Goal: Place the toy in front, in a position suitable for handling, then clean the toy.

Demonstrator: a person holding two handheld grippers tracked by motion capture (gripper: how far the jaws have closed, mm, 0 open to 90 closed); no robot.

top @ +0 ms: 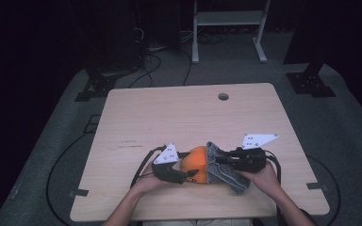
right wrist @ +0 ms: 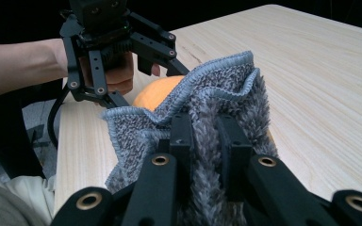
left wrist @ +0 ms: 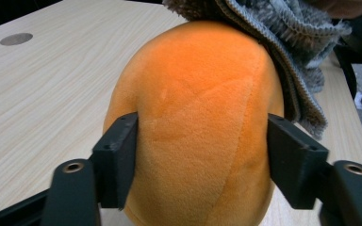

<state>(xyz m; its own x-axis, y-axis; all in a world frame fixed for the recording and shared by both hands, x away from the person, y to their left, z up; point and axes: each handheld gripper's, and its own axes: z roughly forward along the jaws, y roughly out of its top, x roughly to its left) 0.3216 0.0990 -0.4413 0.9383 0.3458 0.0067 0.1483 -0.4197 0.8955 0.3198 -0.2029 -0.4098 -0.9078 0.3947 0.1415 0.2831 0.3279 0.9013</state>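
An orange plush ball point(top: 195, 162) lies near the front edge of the wooden table point(top: 179, 113). My left gripper point(top: 188, 165) comes at it from the left and is shut on it. In the left gripper view both pads point(left wrist: 118, 155) press into the sides of the plush ball point(left wrist: 198, 117). A grey fluffy cloth point(top: 217, 169) is draped against the ball's right side. My right gripper point(top: 219, 159) is shut on that cloth. In the right gripper view the cloth point(right wrist: 202, 94) bunches between the closed jaws, and the orange ball point(right wrist: 158, 92) and the left gripper point(right wrist: 118, 52) show behind it.
A round cable hole point(top: 223, 96) sits near the table's far edge. Beyond the table are floor cables point(top: 151, 61) and a white frame point(top: 228, 19). Bare wood spreads over the table's far half.
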